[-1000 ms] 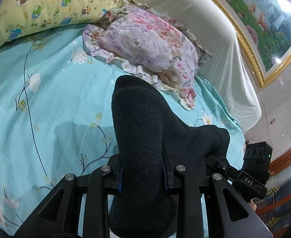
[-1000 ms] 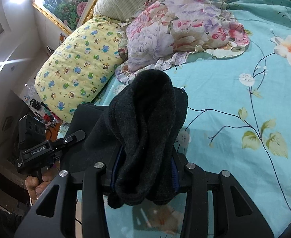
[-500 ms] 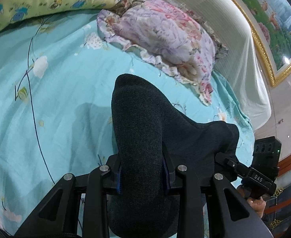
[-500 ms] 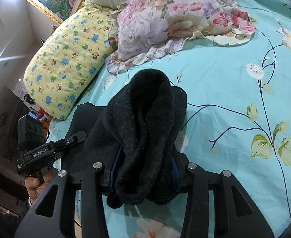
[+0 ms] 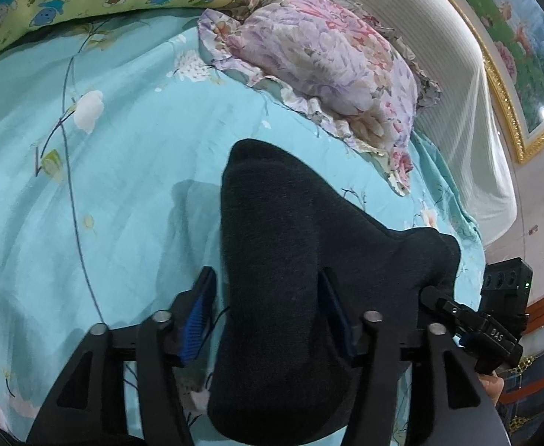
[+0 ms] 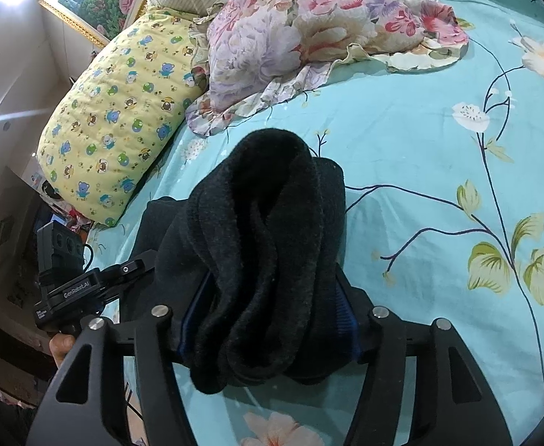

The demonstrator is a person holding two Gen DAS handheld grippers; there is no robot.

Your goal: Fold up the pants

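Opening on both sides, my hand-held grippers have just let their jaws spread. The left hand-held gripper (image 5: 268, 319) stands wide, its blue ribbed pad (image 5: 196, 319) clear of the cloth, though a thick roll of the pants (image 5: 272, 260) sits between the jaws. The right hand-held gripper (image 6: 268, 319) is spread too, with a bunched double fold of the pants (image 6: 260, 241) filling the gap; whether its pads press on it I cannot tell.

The pants are dark charcoal, fleecy and thick, lying low on the bed (image 5: 123, 186) between the two tools. I judge them soft, limp and fairly light, grippy rather than slippery; best taken at an outer folded edge, all layers together. Beyond lie a smooth turquoise flowered sheet, a ruffled floral pillow (image 5: 327, 70) and a yellow cartoon-print pillow (image 6: 119, 119).
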